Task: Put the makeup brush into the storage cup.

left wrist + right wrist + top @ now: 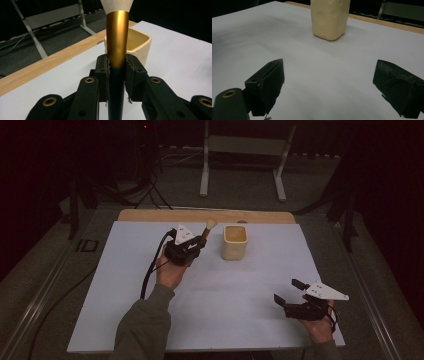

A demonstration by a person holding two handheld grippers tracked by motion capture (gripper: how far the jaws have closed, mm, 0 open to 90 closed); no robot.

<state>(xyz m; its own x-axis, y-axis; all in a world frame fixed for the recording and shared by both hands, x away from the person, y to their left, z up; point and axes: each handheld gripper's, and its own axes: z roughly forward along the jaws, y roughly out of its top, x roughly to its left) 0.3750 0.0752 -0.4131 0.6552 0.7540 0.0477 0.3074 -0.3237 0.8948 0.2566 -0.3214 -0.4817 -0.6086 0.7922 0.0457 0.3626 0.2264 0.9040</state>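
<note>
High view: the left gripper (192, 245) at upper centre clamps a brush (207, 229), just left of the cup (235, 241); the right gripper (291, 292) sits spread and empty at lower right.

Left gripper view: the brush stands gripped before the cup, apparently not yet inside.

Right gripper view: jaws apart, cup at top centre.

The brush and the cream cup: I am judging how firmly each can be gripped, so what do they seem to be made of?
Brush: gold ferrule looks like satin metal by its soft sheen; dark handle glossy, plastic or lacquered wood; pale bristle tuft. Cup: matte cream, slightly dimpled walls, ceramic or plastic, unclear which.
</note>
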